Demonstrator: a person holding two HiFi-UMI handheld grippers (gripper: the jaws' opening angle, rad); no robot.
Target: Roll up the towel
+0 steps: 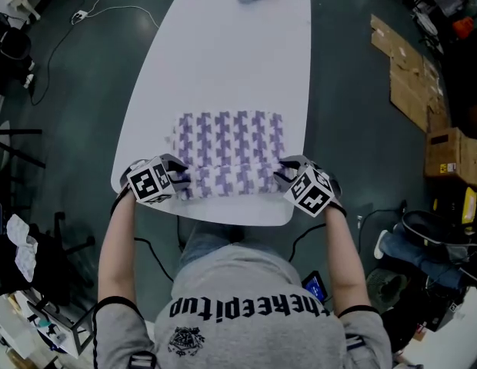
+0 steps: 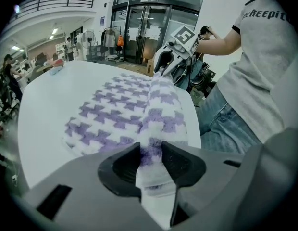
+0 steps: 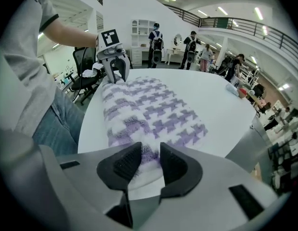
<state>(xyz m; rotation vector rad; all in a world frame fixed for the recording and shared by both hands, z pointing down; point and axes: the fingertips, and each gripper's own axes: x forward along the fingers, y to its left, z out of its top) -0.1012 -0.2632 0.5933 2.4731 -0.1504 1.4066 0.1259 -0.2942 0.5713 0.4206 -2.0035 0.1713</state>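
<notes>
Towel (image 1: 231,141) looks soft, limp, light (likely sags mid-span): I have left gripper (image 2: 150,154) and right gripper (image 3: 150,159) fingers (image 3: 177,166) pinched on its rolled edge's two ends.

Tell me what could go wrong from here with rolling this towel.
1. The left gripper and right gripper pinch only the two ends of the rolled edge of the towel, so the middle may sag and roll loose.
2. The roll lies near the front edge of the table; a slip could drop it off.
</notes>
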